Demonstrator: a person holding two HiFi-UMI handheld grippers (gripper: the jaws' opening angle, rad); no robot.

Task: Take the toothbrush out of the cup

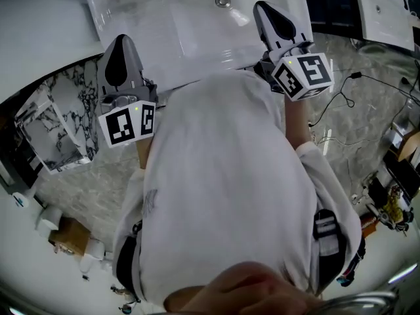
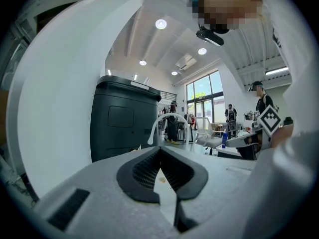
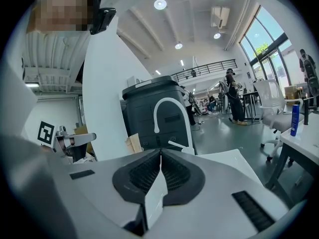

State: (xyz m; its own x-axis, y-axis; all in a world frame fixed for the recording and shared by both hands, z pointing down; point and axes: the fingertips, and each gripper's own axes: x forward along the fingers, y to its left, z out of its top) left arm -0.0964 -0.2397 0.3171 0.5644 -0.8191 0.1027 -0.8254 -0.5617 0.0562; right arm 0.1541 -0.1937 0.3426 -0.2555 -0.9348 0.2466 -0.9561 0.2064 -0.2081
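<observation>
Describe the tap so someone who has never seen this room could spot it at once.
In the right gripper view, find the big dark grey cabinet straight ahead. The tap stands in front of it, just past the shut fingers of the right gripper. It is the only slim white pipe there, bent in a high arch that hooks down at its left end.

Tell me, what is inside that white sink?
A metal drain shows in the sink. The person's shirt, the left hand-held gripper and the right hand-held gripper cover its near part; no cup or toothbrush shows.
</observation>
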